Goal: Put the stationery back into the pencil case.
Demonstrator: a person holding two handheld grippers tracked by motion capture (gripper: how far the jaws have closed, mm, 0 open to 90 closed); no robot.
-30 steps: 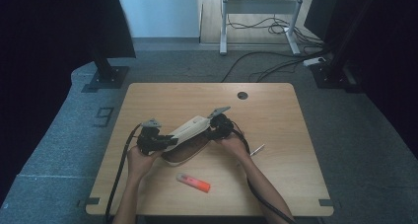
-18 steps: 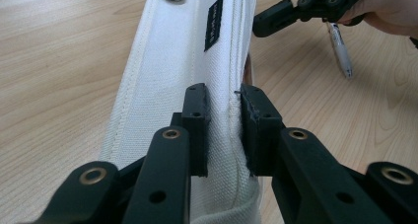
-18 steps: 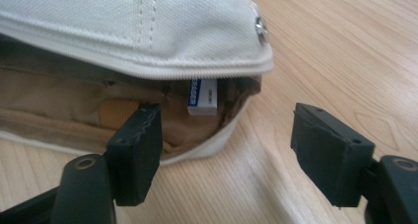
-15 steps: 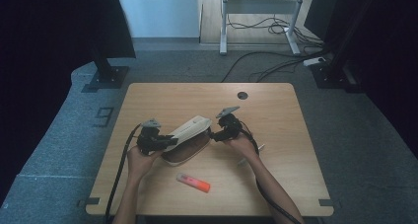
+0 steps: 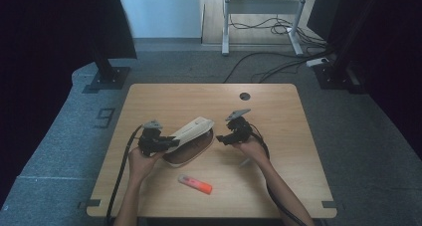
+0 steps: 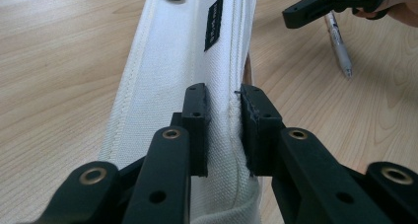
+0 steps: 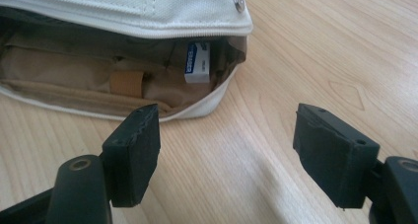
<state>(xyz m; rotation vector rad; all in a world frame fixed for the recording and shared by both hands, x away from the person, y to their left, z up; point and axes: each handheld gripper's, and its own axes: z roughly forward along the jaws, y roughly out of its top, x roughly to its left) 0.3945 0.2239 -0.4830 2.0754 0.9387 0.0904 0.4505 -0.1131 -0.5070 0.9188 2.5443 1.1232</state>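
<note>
A cream canvas pencil case (image 5: 191, 132) lies open mid-table, its flap (image 6: 182, 66) raised. My left gripper (image 5: 161, 142) is shut on the flap's edge, pinching the fabric (image 6: 223, 130) between its jaws. Inside the tan lining (image 7: 74, 81) a white eraser with a blue label (image 7: 198, 62) sits at the near end. My right gripper (image 5: 230, 136) hovers open just right of the case mouth, jaws wide apart (image 7: 226, 150) with only bare wood between them. A pen (image 6: 339, 42) lies on the table beyond the case, near the right hand.
An orange and pink marker (image 5: 195, 184) lies on the wooden table (image 5: 278, 111) in front of the case. A round cable hole (image 5: 244, 96) sits at the table's back. Dark stands and cables occupy the floor behind.
My right gripper has drawn back to the right, away from the case mouth, and its jaws now stand open. The left gripper keeps holding the flap up.
</note>
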